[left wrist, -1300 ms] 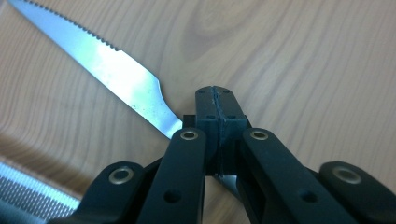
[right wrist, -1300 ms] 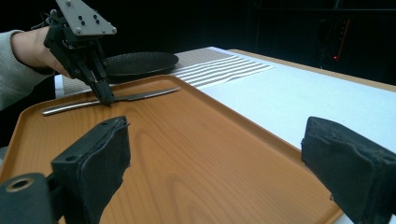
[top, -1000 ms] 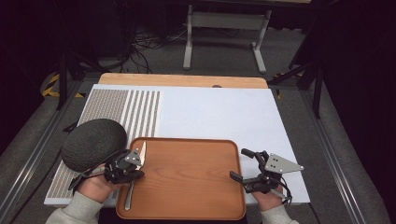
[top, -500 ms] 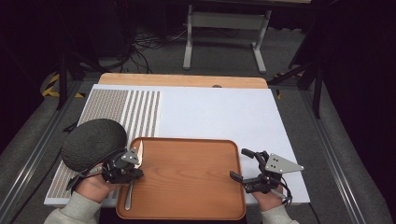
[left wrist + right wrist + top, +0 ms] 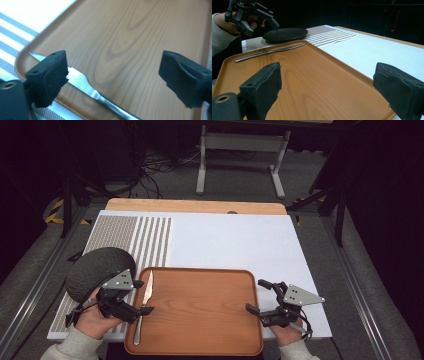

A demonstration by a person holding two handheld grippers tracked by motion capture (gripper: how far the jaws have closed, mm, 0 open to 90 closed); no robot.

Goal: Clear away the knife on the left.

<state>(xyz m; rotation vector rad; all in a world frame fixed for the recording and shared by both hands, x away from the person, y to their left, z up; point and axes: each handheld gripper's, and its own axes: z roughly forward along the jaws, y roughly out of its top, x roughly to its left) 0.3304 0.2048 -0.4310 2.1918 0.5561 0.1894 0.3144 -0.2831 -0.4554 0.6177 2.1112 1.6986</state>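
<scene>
- Wooden tray [image 5: 200,310] sits at the near edge of the table [image 5: 240,240], roughly centred, on the white mat.
- Knife [image 5: 145,302] lies inside the tray along its left rim, blade pointing to the far edge, handle toward the near edge — flat on the tray floor.
- Left gripper [image 5: 137,297] is over the tray's left rim, right at the knife; fingers released, spread wide, nothing between them.
- Left gripper view: knife [image 5: 82,85] runs diagonally across the tray [image 5: 130,42]; the serrated blade passes behind the left finger, the handle goes out at the bottom. Cannot tell if that finger touches the blade.
- Black plate [image 5: 97,270] is on the striped placemat [image 5: 135,240] at the left edge of the table, just beside the tray's far-left corner and partly behind the left gripper.
- Right gripper [image 5: 260,296] is at the tray's right rim, near the near-right corner of the table; fingers released, wide apart, empty.
- Right gripper view: looks across the tray [image 5: 312,82] — knife [image 5: 269,52] near its far rim, black plate [image 5: 285,33] just beyond, left gripper [image 5: 260,23] held above the plate's edge by a hand in a light sleeve.
</scene>
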